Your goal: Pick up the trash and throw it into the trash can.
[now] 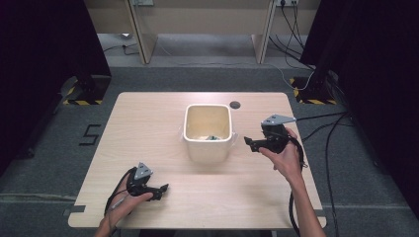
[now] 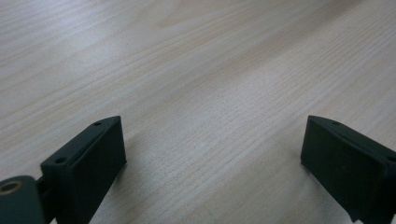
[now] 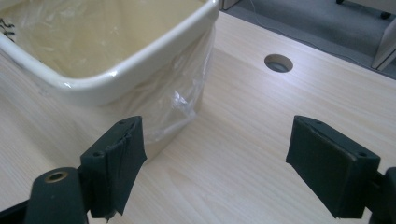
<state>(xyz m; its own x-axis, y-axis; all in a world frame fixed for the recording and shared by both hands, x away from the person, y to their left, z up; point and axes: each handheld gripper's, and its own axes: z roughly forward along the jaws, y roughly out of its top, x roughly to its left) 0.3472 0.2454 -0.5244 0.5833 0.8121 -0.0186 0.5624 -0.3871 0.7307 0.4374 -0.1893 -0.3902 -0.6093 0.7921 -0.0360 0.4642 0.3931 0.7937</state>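
Bin (image 1: 208, 132) sits at the centre of the high view, a cream square tub lined with a clear plastic bag, with some small dark-green bits lying at its bottom. Your right gripper (image 1: 253, 144) hangs just beside the bin's right wall, a little right of centre in the frame, its jaws pointing left toward that wall. In the right gripper view the bin's rim (image 3: 116, 77) fills the upper left, and the loose bag skirt (image 3: 180, 100) droops down the outside corner, just ahead of the left-hand jaw. Both jaws stand well apart with bare table (image 3: 233, 154) between them; nothing is held.

Your left gripper (image 1: 162, 190) is low in the lower left of the high view, well apart from the bin, its jaws likewise wide and empty over plain wood (image 2: 210, 93).

So the right hand is the nearer one by far. The relation to mind: the bag's edge lies up and to the left of the right gripper's jaws, running along the rim. As they stand now the jaws straddle table, not plastic. To take the liner, you would likely need to shift left and up so one jaw passes each side of that film
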